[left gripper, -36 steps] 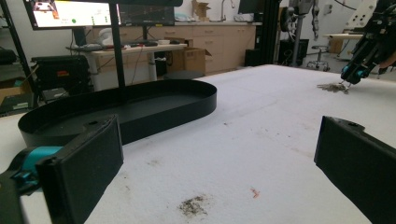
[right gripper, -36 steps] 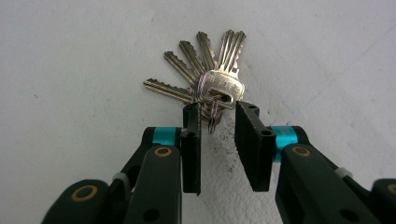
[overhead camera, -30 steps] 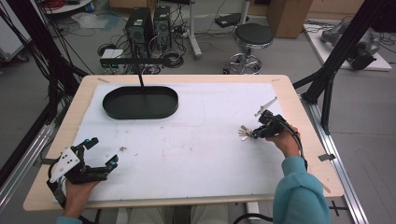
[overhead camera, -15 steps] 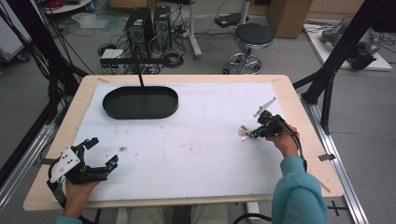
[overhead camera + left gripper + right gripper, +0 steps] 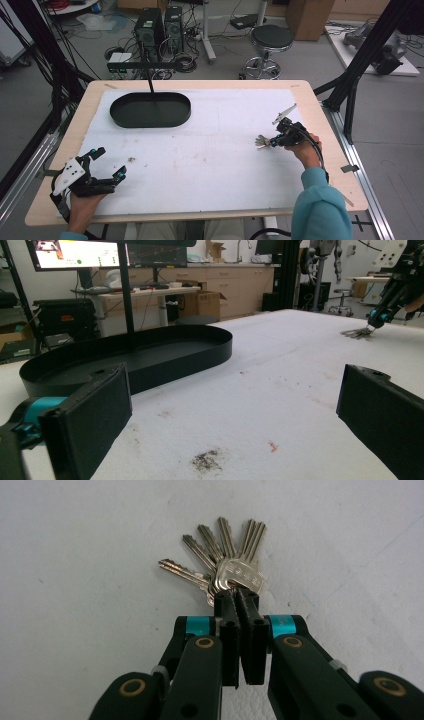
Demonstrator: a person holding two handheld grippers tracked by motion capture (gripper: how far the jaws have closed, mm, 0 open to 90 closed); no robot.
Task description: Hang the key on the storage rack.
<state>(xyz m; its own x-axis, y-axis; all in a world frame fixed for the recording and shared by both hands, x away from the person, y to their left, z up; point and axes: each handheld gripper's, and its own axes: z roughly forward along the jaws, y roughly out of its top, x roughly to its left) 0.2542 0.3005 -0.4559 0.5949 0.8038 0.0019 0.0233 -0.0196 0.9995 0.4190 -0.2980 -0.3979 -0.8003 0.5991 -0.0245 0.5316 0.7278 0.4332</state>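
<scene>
My white-covered table (image 5: 200,165) carries a black oval tray (image 5: 150,110) far ahead of my left gripper (image 5: 107,165), whose jaws stand wide with nothing between them. My right gripper (image 5: 239,600) has just been closing and now pinches a bunch of keys (image 5: 225,562) at the bows, the blades fanning beyond the jaw tips onto the table. I judge the bunch light, stiff, loose-jointed and slippery; the bows suit gripping. The right gripper view resolves single blades; from the high view they blur.
</scene>
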